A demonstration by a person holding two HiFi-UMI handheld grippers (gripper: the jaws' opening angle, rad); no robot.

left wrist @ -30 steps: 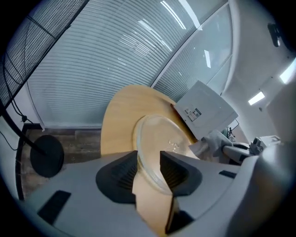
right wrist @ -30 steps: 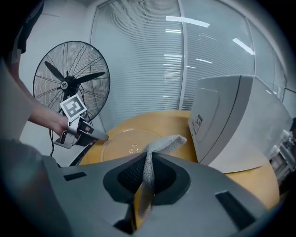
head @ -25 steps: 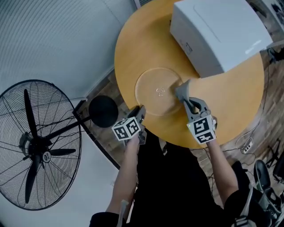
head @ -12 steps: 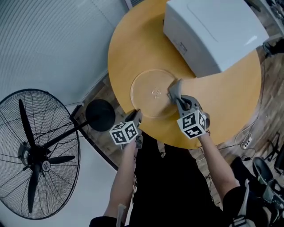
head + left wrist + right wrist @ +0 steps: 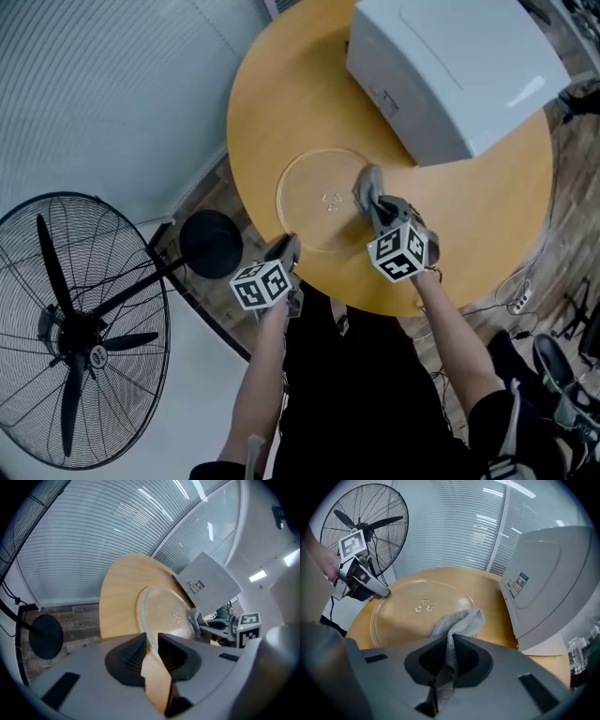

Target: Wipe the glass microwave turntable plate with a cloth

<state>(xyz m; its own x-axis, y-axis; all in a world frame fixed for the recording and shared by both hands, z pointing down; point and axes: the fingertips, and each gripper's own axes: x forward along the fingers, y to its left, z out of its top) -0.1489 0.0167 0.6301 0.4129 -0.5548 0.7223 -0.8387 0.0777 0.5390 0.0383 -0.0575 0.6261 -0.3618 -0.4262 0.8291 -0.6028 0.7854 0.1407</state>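
The clear glass turntable plate (image 5: 319,197) lies flat on the round wooden table (image 5: 272,103). My left gripper (image 5: 289,246) is at the plate's near edge; in the left gripper view its jaws are closing with the plate's rim (image 5: 149,637) in the narrow gap between them, and I see no pad pressing on it. My right gripper (image 5: 373,204) is shut on a grey cloth (image 5: 461,623), whose free end rests on the plate's right side (image 5: 417,606). The cloth (image 5: 367,184) shows as a small grey bunch in the head view.
A white microwave (image 5: 459,66) stands on the table just right of and behind the plate. A large black floor fan (image 5: 75,328) with a round base (image 5: 211,242) stands left of the table. Cables lie on the floor at the right.
My right gripper has come down and leftward with the cloth, which now lies on the plate's right side. My left gripper has stayed at the plate's near edge.
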